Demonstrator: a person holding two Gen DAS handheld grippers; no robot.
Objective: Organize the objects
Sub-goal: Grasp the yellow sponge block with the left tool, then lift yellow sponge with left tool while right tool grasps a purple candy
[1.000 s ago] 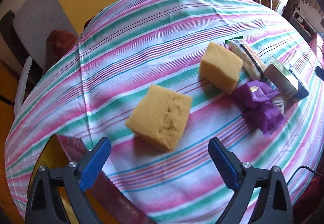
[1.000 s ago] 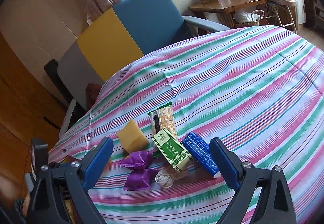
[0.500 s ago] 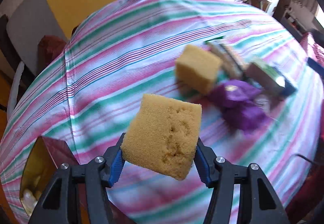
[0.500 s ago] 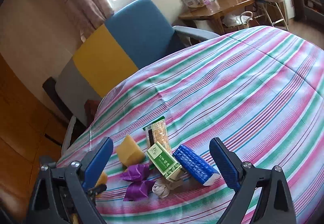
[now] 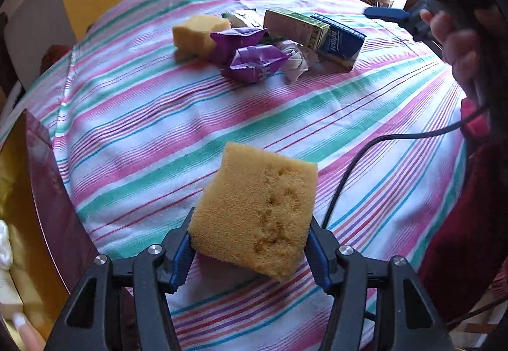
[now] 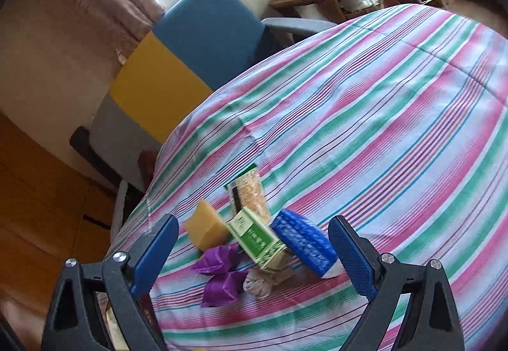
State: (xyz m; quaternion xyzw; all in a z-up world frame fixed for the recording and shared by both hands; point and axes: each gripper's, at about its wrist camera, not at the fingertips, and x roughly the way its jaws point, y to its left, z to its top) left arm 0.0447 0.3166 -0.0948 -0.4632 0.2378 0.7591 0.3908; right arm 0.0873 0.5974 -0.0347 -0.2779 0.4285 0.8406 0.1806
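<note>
My left gripper (image 5: pixel 249 251) is clamped on a yellow sponge (image 5: pixel 257 211), pads pressing its two sides, and the sponge hangs clear above the striped tablecloth (image 5: pixel 152 135) near the table's near edge. Just off that edge, at my left, stands a dark red box (image 5: pixel 44 192) with a gold lining, its opening showing pale things already inside. I take that as where the sponge goes.

My right gripper (image 6: pixel 254 259) is spread wide with nothing between its pads, hovering over the cluster farther in.

That cluster sits well apart from my held sponge: a second sponge (image 5: pixel 198 35), two purple wrappers (image 5: pixel 250 58), a knotted whitish cloth (image 5: pixel 295 60), a green carton (image 5: pixel 295 27) and a blue tissue pack (image 5: pixel 341 41) lying against each other, with a clear snack packet (image 6: pixel 249 195) behind them.

The risks, as I judge them: the sponge is soft and gripped only at its lower part, so it could squirm or pivot out if I swing fast. The box wall stands tall beside the edge; clipping it could tip the box. A black cable (image 5: pixel 358 160) trails across the cloth by the sponge and might snag.
</note>
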